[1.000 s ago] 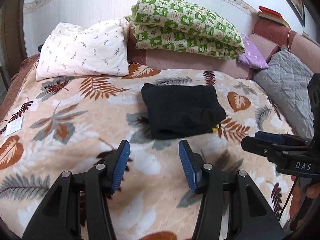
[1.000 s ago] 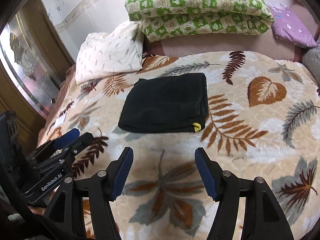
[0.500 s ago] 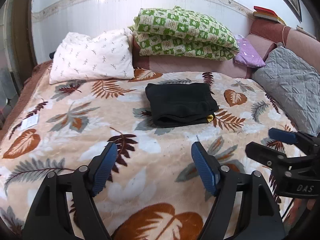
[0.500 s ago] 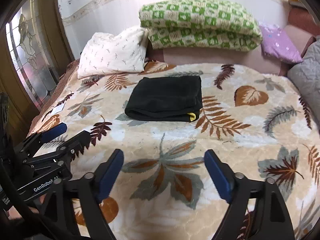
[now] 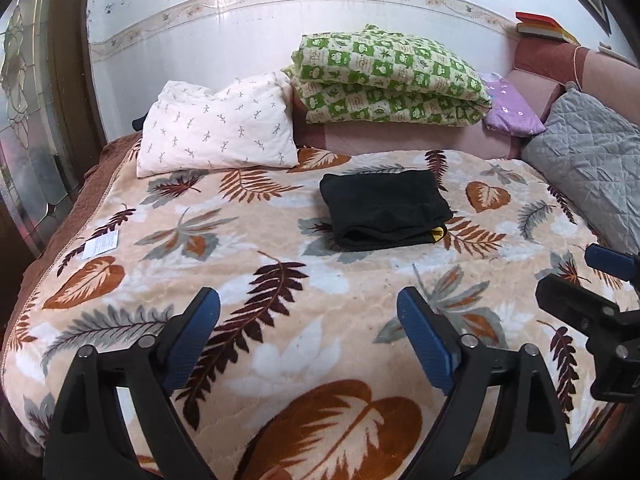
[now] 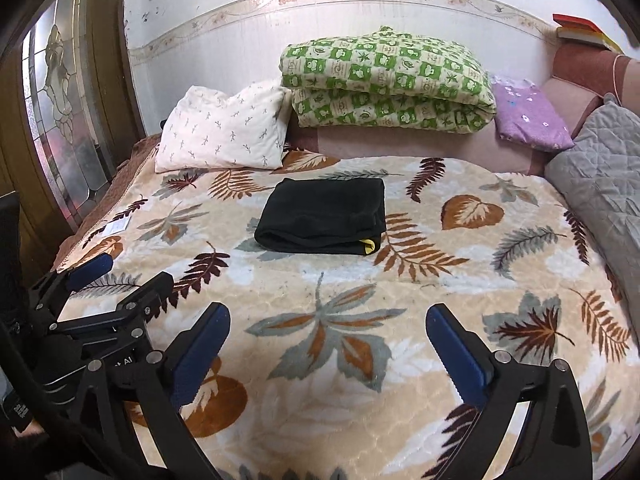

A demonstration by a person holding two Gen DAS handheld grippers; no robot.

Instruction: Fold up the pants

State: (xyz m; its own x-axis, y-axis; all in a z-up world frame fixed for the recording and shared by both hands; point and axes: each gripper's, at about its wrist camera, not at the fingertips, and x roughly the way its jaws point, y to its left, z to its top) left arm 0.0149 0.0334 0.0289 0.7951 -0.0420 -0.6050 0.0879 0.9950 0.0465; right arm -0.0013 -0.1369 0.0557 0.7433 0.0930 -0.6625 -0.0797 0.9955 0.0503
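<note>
While the left gripper point(image 5: 308, 332) and right gripper point(image 6: 327, 340) spread their opening jaws over nothing but the leaf-print blanket point(image 5: 248, 240), the folded black pants point(image 5: 384, 210) lie well ahead of both, untouched.

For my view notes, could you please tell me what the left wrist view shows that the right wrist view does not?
Only the left wrist view shows the right gripper from the side, at its right edge. Only the right wrist view shows the left gripper from the side, at lower left. Both show the folded black pants lying free on the leaf-print blanket, the white pillow and the green quilt.
</note>
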